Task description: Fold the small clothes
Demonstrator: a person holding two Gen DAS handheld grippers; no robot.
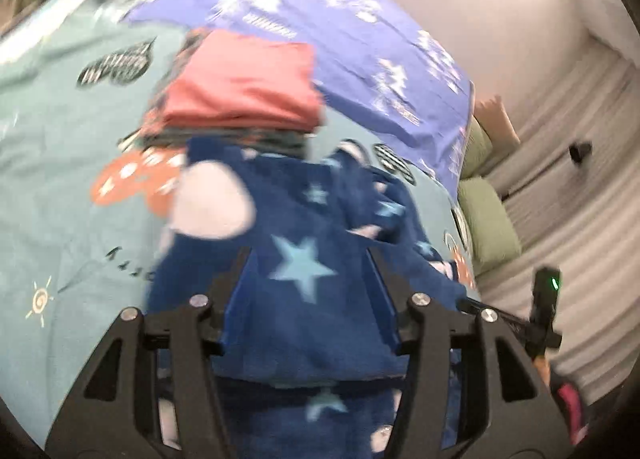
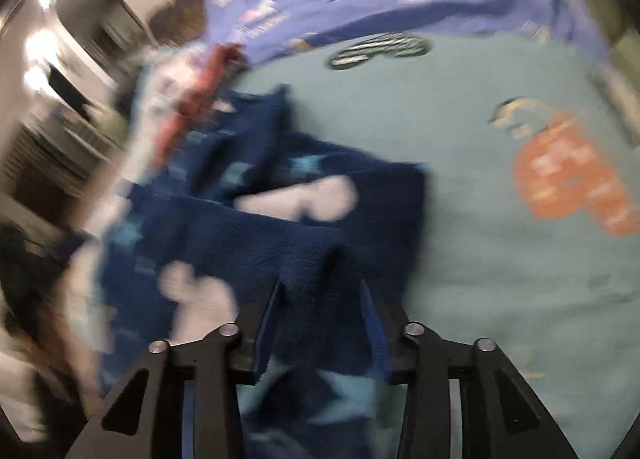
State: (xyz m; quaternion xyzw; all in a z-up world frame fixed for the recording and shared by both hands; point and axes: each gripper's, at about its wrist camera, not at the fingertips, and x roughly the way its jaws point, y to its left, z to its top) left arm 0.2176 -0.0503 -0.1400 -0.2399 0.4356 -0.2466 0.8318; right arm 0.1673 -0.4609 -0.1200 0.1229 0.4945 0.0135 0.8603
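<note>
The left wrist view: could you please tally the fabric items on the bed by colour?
Navy star-print fleece garment: 1
Coral-red folded garment: 1
Teal printed bedsheet: 1
Purple printed sheet: 1
Green cushion: 1
Total: 5

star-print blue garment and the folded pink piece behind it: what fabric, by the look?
Star-print blue garment: looks like fleece or plush knit, matte, with a fuzzy napped surface and soft thick folds, seen more closely in the right wrist view. Folded pink piece: seemingly a smoother, thinner knit, perhaps cotton jersey, matte with flat clean layers. Motion blur leaves both uncertain.
</note>
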